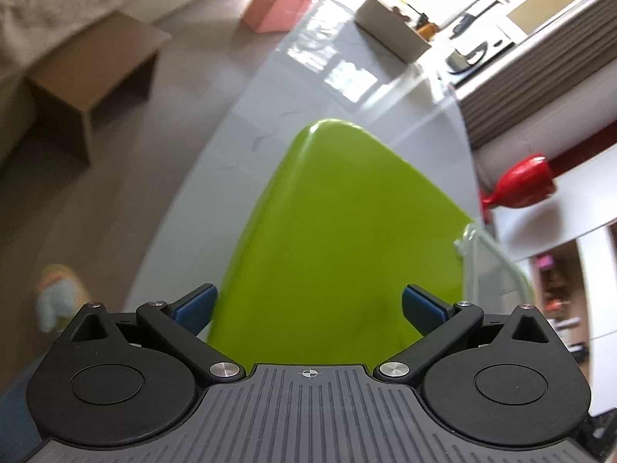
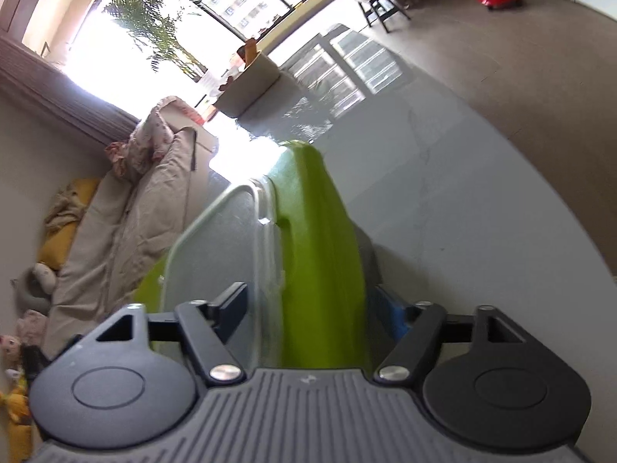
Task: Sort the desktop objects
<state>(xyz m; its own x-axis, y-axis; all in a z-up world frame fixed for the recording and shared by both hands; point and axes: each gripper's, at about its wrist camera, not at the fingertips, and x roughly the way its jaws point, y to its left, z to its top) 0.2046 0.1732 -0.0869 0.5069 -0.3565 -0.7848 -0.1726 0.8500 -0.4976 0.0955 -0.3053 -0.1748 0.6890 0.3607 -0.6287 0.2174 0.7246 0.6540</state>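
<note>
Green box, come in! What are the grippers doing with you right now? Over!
Left gripper open, fingers either side of green box. Right gripper straddles box edge and clear lid; grip unclear. Nothing blocking on grey table.

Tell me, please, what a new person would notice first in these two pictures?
The bright lime-green plastic box fills the middle of both views, between the fingers of each gripper, above the glossy grey table. A clear frosted plastic lid lies against the box's side within the right gripper. A red glossy object stands at the right in the left wrist view.
</note>
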